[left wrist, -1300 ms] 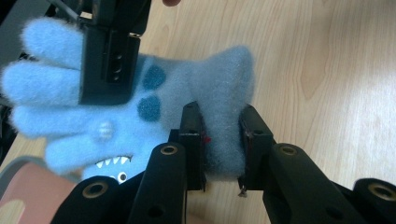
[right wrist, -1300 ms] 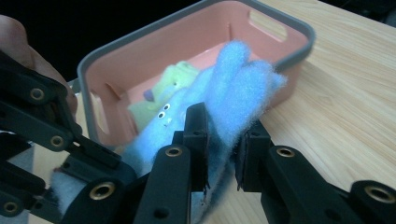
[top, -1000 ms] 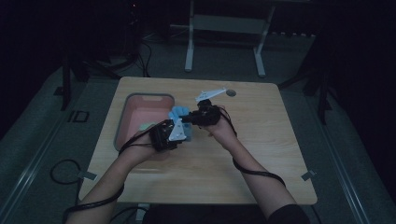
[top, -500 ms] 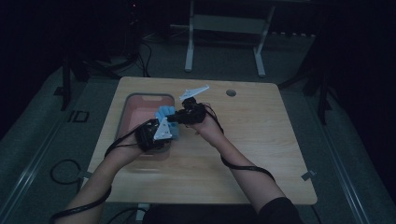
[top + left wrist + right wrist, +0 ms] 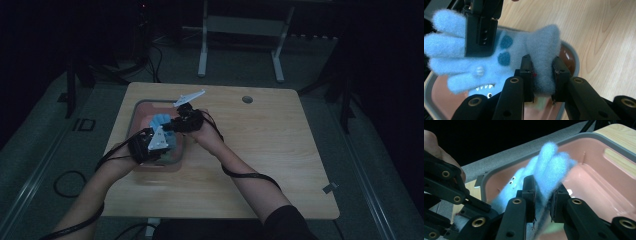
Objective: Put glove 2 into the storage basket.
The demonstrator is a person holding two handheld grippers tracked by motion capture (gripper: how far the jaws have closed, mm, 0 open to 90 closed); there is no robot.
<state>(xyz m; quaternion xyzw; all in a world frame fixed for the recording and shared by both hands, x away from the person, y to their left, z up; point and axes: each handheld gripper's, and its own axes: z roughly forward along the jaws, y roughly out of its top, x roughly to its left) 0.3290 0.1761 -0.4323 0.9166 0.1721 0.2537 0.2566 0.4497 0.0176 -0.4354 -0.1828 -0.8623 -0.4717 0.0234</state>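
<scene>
1. The left gripper [image 5: 541, 78] is squeezed tight on the cuff end of a fuzzy blue glove [image 5: 499, 57]. The cuff fluff bulges out between its two black jaws.
2. The right gripper [image 5: 544, 200] is squeezed tight on the finger end of the same glove. In the left gripper view you can see it biting the fingers at about 10 o'clock.
3. In the high view, the glove hangs stretched between the two grippers, right above the pink tray [image 5: 134, 116]. The tray sits on the wooden table [image 5: 280, 160], on its 9 o'clock side.
4. The glove has dark blue spots, small white teeth and a little eye on it, like a monster face.
5. What could go wrong: if the two hands pull away from each other too hard, the soft fluff could slip out of one grip.
6. Then the glove would swing down from the other gripper and maybe flop over the tray rim.
7. If one gripper lets go before the glove is low in the tray, it could land on the table instead.
</scene>
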